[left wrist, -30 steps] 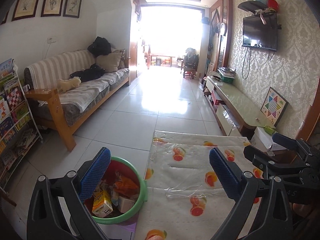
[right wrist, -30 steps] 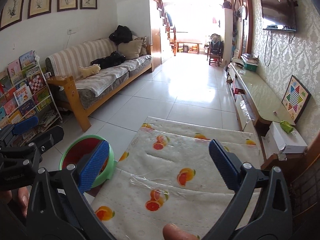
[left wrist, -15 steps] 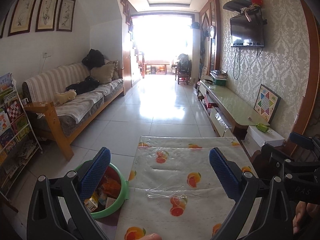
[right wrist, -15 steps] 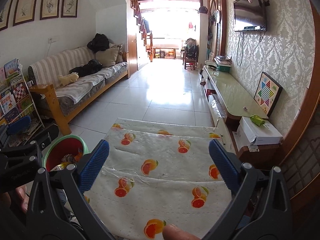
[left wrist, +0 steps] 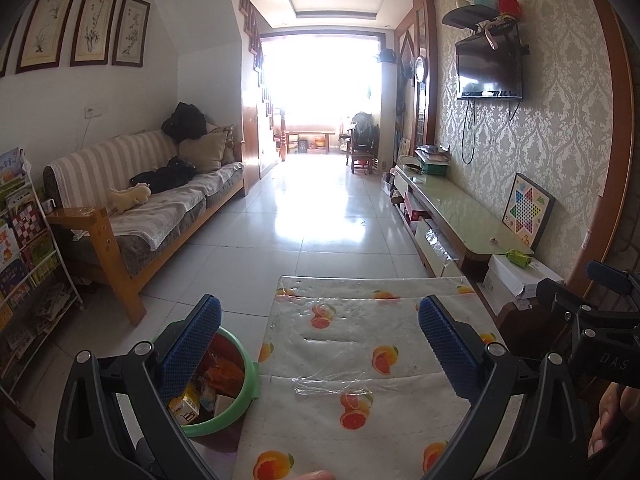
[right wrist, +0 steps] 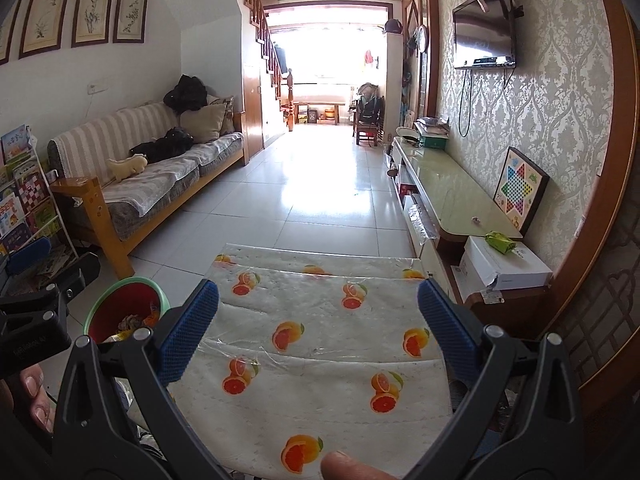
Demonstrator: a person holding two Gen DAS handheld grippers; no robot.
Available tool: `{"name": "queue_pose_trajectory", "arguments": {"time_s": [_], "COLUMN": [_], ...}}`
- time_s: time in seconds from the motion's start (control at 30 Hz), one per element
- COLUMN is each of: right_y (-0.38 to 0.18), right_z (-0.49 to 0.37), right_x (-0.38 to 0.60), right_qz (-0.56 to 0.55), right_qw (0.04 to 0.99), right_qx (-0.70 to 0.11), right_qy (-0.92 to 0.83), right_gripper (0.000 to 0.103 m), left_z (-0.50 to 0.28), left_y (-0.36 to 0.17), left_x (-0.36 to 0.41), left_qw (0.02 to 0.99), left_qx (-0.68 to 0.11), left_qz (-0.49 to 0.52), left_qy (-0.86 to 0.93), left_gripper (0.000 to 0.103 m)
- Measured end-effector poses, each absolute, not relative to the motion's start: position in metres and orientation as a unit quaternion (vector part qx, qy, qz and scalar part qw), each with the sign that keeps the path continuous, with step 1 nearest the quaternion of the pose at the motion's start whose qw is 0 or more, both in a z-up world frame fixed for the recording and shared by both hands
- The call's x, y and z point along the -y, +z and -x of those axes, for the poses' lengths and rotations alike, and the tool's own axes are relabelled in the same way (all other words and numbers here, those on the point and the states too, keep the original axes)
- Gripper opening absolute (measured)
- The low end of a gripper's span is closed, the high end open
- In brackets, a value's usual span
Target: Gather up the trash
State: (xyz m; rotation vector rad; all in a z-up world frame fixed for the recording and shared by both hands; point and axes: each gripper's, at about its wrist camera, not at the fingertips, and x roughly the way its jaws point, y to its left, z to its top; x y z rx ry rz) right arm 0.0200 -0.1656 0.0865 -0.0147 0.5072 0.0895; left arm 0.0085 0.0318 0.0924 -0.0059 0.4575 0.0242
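A green-rimmed red bin (left wrist: 224,392) (right wrist: 124,308) stands on the floor left of a small table (left wrist: 360,344) (right wrist: 320,344) covered with an orange-print cloth. Cartons and wrappers lie inside the bin. My left gripper (left wrist: 318,344) is open, held above the table's left part, its left finger over the bin. My right gripper (right wrist: 318,330) is open above the table with nothing between its fingers. Each gripper shows at the edge of the other's view. A green wrapper (left wrist: 518,258) (right wrist: 500,242) lies on a white box by the right wall.
A striped sofa (left wrist: 152,200) and a book rack (left wrist: 20,264) line the left side. A long low glass-topped cabinet (left wrist: 452,208) runs along the right wall under a TV (left wrist: 490,64). A tiled floor (left wrist: 320,208) stretches ahead. A fingertip (right wrist: 352,466) shows at the bottom.
Both grippers have risen and tilted up, so the bin and table sit lower in view. The left view has swung right, away from the bin. Both stay open.
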Motion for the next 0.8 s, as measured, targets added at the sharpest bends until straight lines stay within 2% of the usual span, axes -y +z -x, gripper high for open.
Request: {"name": "queue_pose_trajectory", "arguments": {"time_s": [0.8], "right_y": [0.084], "right_z": [-0.023], "right_x": [0.154], "right_qz": [0.016], "right_qw": [0.963], "right_qx": [-0.262], "right_qy": [0.056], "right_gripper": [0.098], "left_z": [-0.010], "left_y": [0.084], "left_x": [-0.048], "left_qw": [0.971], "left_qx": [-0.237], "left_qz": [0.008], "left_qy": [0.025], "left_gripper": [0.095]}}
